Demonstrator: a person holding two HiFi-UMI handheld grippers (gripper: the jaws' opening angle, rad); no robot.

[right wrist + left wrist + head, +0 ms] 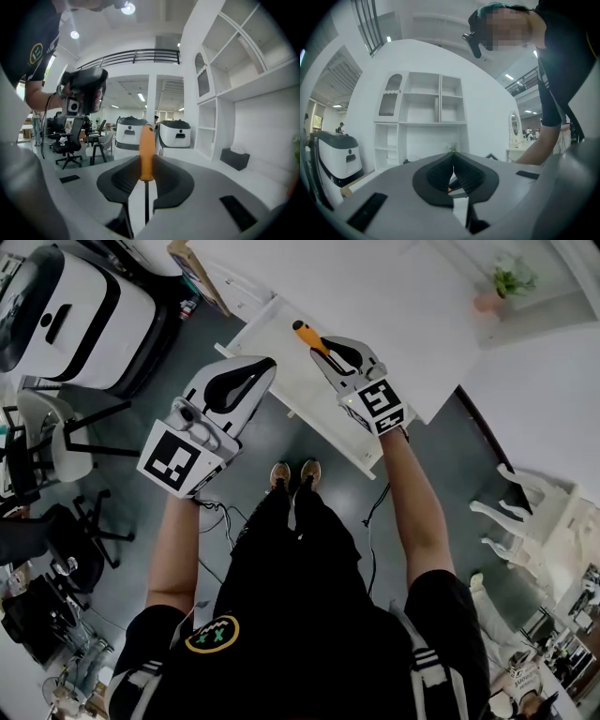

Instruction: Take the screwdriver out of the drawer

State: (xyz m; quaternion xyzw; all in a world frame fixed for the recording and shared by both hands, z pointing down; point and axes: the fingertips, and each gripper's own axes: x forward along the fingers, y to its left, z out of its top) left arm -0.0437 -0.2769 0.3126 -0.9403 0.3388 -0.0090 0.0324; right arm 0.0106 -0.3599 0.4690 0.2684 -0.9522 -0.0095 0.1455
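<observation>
Head view, looking steeply down. I am holding my right gripper raised in front of me, over the front edge of the white desk. Its jaws are closing firmly on the screwdriver. The orange handle is sticking out past the jaw tips, up and to the left in this view. The tool is hanging in the air in my grip, above a long white ledge that is jutting from the desk's front. Whether that ledge is the drawer, I cannot tell. My left gripper is hovering just beside the right one, near the same ledge, with its marker cube towards me. My shoes are standing on the dark floor below.

Right gripper view. The right gripper is pinching the screwdriver at the lower end of its handle. The dark shaft is running back between the jaws towards the camera, and the handle is standing nearly upright in the picture. The left gripper is showing at the left, in my other hand. Two white machines and an office chair are standing beyond.

Left gripper view. The left gripper is pointing at a white shelf unit. Its jaws are resting together at the tips, gripping nothing.
</observation>
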